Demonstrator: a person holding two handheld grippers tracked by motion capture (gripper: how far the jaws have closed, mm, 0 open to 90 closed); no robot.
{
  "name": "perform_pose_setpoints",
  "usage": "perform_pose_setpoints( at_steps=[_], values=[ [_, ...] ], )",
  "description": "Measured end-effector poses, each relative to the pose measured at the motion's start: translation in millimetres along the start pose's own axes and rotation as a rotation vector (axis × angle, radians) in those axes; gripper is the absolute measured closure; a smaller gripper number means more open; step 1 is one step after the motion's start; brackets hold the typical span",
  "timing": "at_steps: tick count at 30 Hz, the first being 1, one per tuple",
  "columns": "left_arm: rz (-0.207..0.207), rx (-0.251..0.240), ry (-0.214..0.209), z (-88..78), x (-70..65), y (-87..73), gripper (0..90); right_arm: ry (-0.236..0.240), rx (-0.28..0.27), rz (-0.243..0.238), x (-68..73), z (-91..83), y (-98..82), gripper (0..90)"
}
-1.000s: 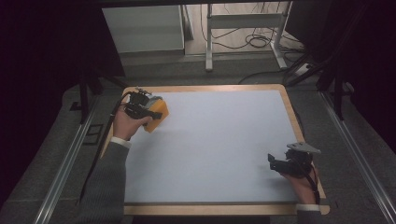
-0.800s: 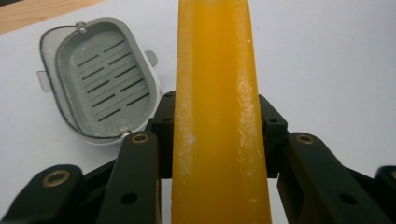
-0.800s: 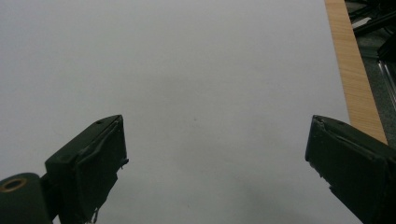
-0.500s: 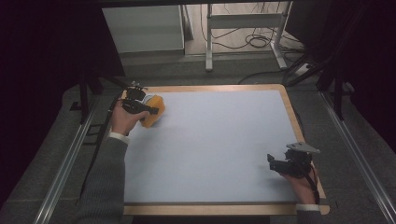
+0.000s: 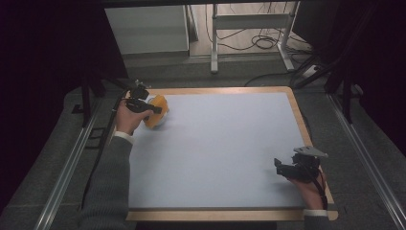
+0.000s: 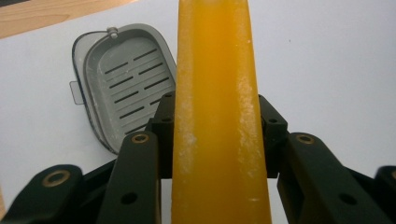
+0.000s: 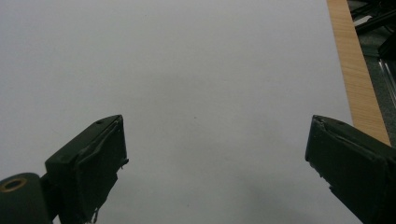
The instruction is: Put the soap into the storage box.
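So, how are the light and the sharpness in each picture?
High view: dark surroundings, bright white mat. Left gripper view: the orange bar looms large and slightly soft, while the grey tray looks sharp. Right gripper view: a dim, faint shadow on the mat.

You're looking at an orange bar (image 6: 219, 121) flecked with white, a grey slotted tray (image 6: 123, 84), black fingers (image 7: 91, 165), and a pale blue worktop (image 5: 225, 143) edged in light wood.

A wide bench (image 5: 225, 153) with a pale blue-grey top and a light wooden rim — near its far left corner a grey slotted tray (image 6: 123, 84) lies flat on the surface.
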State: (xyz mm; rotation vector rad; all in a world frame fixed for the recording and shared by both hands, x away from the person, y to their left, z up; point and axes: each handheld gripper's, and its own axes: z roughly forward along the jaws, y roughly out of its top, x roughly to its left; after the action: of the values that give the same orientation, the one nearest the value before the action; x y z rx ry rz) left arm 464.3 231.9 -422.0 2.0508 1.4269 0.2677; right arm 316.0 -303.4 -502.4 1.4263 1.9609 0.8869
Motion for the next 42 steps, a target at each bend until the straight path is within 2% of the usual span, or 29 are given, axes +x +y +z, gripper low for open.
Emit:
perform_pose_setpoints(
  at_steps=[7, 8, 11, 12, 14, 17, 18, 19, 20, 22, 28, 33, 35, 36, 38, 39, 41, 42],
  values=[
    [-0.023, 0.009, 0.008, 8.3, 6.5, 3.9, 61.1, -0.001, -0.005, -0.001, -0.7, -0.5, 0.1, 5.5],
    [-0.025, 0.018, 0.035, 12.7, 7.3, 6.8, 61.1, -0.004, -0.004, 0.0, -1.3, -0.3, -0.2, 5.4],
    [-0.031, 0.015, 0.035, 16.4, 8.8, 10.1, 61.1, -0.004, 0.0, 0.0, -1.6, 0.4, -0.4, 5.4],
    [-0.053, 0.004, 0.011, 20.0, 12.7, 13.0, 61.1, -0.002, 0.004, -0.001, -0.7, 1.4, -0.8, 5.4],
    [-0.061, -0.002, 0.009, 22.1, 14.4, 14.1, 61.1, 0.0, 0.004, -0.002, -0.3, 1.8, -1.0, 5.4],
    [-0.084, -0.015, 0.025, 28.2, 18.9, 17.5, 61.1, -0.003, 0.003, -0.003, -1.3, 1.9, -1.0, 5.5],
    [-0.106, -0.023, 0.036, 31.5, 23.8, 18.6, 61.1, -0.005, 0.004, 0.001, -1.9, 2.2, -1.3, 5.4],
    [-0.106, -0.023, 0.036, 31.5, 23.8, 18.6, 61.1, -0.005, 0.004, 0.001, -1.9, 2.2, -1.3, 5.4],
    [-0.127, -0.04, 0.077, 34.9, 27.0, 19.2, 61.1, -0.008, 0.007, 0.001, -2.2, 2.4, -1.5, 5.5],
    [-0.149, -0.049, 0.084, 38.5, 29.9, 19.6, 61.1, -0.005, 0.005, 0.001, -2.0, 2.4, -1.5, 5.4],
    [-0.179, -0.045, 0.087, 49.7, 36.9, 19.3, 61.1, -0.007, 0.009, 0.0, -3.6, 3.1, -2.6, 5.4],
    [-0.181, -0.05, 0.098, 56.7, 37.6, 17.9, 61.1, -0.01, 0.01, 0.004, -3.7, 3.2, -2.7, 5.5],
    [-0.192, -0.047, 0.096, 60.8, 40.9, 15.5, 61.0, -0.009, 0.007, 0.001, -2.1, 3.2, -2.4, 5.5],
    [-0.209, -0.064, 0.096, 61.9, 41.7, 14.3, 60.7, -0.009, 0.01, -0.002, -1.5, 3.3, -2.4, 5.4],
    [-0.216, -0.078, 0.095, 60.9, 42.7, 13.3, 59.4, -0.007, 0.011, -0.007, -1.2, 3.6, -2.4, 5.4],
    [-0.202, -0.102, 0.107, 57.0, 43.1, 13.3, 50.5, -0.007, 0.013, -0.008, -0.4, 4.3, -2.7, 5.4],
    [-0.201, -0.119, 0.115, 54.8, 42.2, 13.3, 43.4, -0.005, 0.015, -0.009, -0.1, 4.9, -2.9, 5.4],
    [-0.181, -0.132, 0.129, 49.8, 41.5, 13.0, 40.5, -0.005, 0.015, -0.007, 0.3, 5.1, -2.9, 5.4]
  ],
)
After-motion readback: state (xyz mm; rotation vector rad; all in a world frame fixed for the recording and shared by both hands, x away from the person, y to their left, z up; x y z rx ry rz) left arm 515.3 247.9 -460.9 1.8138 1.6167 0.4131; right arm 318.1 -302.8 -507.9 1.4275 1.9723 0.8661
